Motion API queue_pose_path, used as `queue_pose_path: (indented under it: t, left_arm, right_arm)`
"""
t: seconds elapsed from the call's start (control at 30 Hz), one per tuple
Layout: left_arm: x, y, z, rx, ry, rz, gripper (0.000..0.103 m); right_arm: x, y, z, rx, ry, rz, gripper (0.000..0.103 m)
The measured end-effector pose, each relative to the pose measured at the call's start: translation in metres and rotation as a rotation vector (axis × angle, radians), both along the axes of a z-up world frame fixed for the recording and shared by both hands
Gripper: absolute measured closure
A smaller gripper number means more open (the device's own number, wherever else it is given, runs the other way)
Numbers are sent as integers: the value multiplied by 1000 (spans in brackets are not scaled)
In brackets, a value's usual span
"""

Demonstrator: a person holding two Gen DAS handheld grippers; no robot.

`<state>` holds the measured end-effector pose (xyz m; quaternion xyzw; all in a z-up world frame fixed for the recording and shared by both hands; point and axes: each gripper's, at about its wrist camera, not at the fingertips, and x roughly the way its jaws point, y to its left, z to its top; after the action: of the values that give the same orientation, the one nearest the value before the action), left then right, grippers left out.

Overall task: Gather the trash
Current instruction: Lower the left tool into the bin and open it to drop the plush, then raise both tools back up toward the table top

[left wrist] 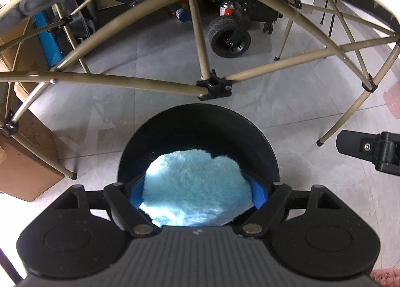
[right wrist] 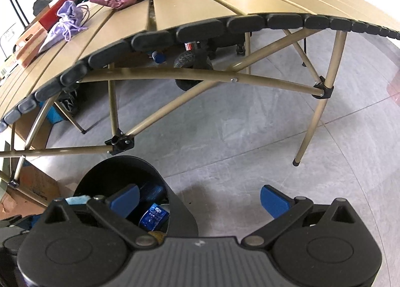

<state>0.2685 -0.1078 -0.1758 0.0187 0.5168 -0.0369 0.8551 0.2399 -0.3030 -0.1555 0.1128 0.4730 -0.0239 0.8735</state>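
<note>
Left wrist | left gripper pinching fluffy blue cloth crosswise above bin | right gripper spread

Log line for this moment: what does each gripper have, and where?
left gripper: shut on fluffy blue cloth, over black bin | right gripper: open, empty, beside bin

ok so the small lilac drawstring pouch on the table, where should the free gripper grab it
Take the lilac pouch at its gathered neck, where the cords cinch it narrow. Its body lies flat and spreads wide toward the table's edge, so that end would probably slip. Come down from above with the open right gripper, jaws across the neck.
</note>
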Motion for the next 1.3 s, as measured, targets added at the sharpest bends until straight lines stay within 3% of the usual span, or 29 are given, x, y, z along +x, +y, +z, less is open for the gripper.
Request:
queue_pose_path:
  t: [0.6,0.77,0.83,1.3]
  left_arm:
    - [16,-15,-36,57,100,43,20]
    - [17,-17,-35,52,98,33,13]
    - [16,-18,-34,50,93,27,2]
    - [16,-19,-34,56,101,28,0]
  right_arm:
    - [2,-9,-8,-7,24,-40,0]
    - [2,-10,-8,-6,23,-42,0]
    - [2,-10,-8,-6,23,-42,0]
    - [2,-10,-8,-6,24,-42,0]
